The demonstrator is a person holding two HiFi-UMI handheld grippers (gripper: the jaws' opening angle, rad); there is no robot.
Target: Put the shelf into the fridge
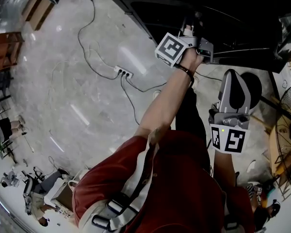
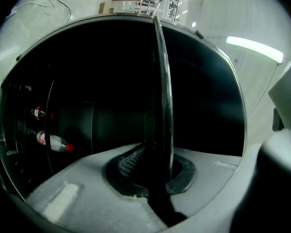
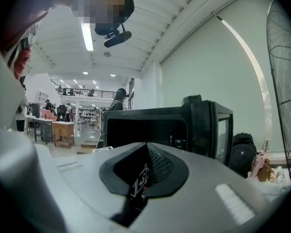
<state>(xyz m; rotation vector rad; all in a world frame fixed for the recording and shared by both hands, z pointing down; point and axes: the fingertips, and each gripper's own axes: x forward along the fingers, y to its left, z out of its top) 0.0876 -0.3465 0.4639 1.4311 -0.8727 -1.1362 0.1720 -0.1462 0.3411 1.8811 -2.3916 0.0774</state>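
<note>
While pinched edge-on in the left gripper (image 2: pixel 156 179), shelf (image 2: pixel 162 81) (thin, dark) upright before the open fridge (image 2: pixel 87 96)

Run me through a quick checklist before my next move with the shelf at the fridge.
1. Left gripper has a grip on the shelf: ok, jaws closed on its edge.
2. Fridge is open: ok, the dark interior lies straight ahead.
3. Bottles are clear of the shelf: ok, they sit well off to one side.
4. Right gripper is free to help: ok, jaws together with nothing between them.
5. Shelf is lined up with its supports: cannot tell, the interior is too dark.
</note>
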